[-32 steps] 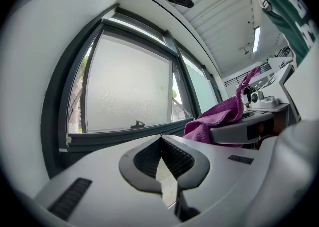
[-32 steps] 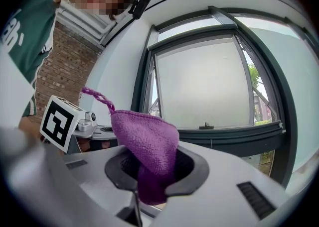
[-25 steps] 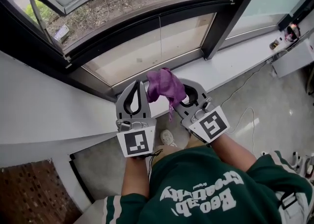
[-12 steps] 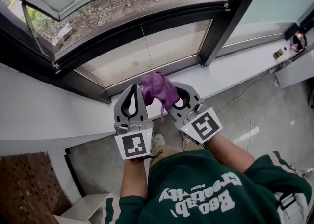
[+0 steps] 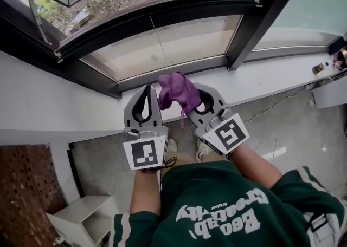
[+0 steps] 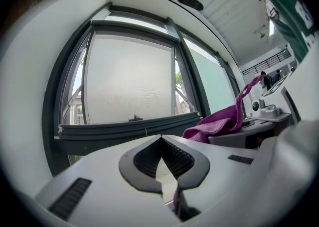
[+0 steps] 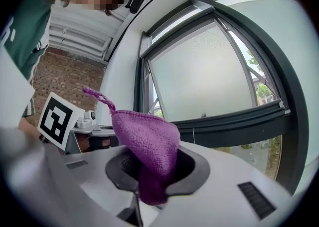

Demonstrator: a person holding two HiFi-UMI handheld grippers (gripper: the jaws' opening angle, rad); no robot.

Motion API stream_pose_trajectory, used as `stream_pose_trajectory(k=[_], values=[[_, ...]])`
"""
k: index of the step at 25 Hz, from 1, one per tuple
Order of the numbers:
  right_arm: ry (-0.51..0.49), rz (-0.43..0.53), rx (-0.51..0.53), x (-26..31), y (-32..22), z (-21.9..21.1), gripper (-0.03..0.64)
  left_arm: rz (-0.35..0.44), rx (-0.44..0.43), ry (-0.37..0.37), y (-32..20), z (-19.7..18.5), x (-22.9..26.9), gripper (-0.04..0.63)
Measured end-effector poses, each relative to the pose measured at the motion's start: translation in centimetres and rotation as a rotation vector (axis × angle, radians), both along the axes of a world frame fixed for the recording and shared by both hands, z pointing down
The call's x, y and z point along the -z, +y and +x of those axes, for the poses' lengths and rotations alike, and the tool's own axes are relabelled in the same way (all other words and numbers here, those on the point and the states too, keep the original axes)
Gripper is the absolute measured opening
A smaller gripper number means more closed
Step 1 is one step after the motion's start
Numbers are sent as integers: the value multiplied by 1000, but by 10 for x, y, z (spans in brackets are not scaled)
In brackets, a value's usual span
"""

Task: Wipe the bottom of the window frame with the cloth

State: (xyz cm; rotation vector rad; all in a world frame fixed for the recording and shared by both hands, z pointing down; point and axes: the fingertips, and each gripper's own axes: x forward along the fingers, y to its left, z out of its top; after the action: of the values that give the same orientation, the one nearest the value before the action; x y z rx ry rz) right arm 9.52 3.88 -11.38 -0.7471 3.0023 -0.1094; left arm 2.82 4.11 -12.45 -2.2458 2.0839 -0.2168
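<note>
1. A dark window frame [image 5: 157, 73] runs above the white sill [image 5: 260, 75].
2. The jaws of my right gripper [image 5: 192, 91] pinch the cloth [image 5: 178, 90], above the sill near the frame.
3. The jaws of my left gripper [image 5: 147, 88] are pressed together, empty.

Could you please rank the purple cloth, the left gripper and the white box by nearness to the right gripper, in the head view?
1. Purple knitted cloth, clamped in the right gripper.
2. Left gripper, just left.
3. White open box, floor, lower left.

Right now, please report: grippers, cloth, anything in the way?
Left gripper shut, empty. Right gripper shut on cloth. Cloth over sill, short of frame. Nothing blocking frame.
</note>
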Motion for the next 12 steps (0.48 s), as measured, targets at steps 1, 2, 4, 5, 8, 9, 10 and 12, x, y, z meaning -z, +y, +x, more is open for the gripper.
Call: stream_pose_trajectory(k=[1, 2, 4, 5, 8, 9, 10, 12], values=[[-3, -2, 6, -2, 1, -1, 83, 3, 5, -10, 0, -1, 0, 6], [-4, -5, 9, -4, 2, -2, 83, 4, 11, -17, 0, -1, -1, 6], [-2, -8, 8, -9, 1, -6, 84, -1, 18, -21, -1, -5, -4, 6], [-3, -7, 7, -11, -1, -10, 84, -4, 19, -20, -2, -7, -6, 6], [-8, -19, 3, -19, -6, -24, 84, -22, 15, -22, -7, -19, -16, 6], [-7, -28, -2, -23, -7, -29, 84, -31, 15, -24, -8, -25, -22, 6], [-3, -36, -11, -29, -9, -35, 84, -40, 15, -24, -9, -33, -28, 6], [13, -48, -41, -42, -14, -49, 84, -60, 13, -22, -9, -54, -41, 6]])
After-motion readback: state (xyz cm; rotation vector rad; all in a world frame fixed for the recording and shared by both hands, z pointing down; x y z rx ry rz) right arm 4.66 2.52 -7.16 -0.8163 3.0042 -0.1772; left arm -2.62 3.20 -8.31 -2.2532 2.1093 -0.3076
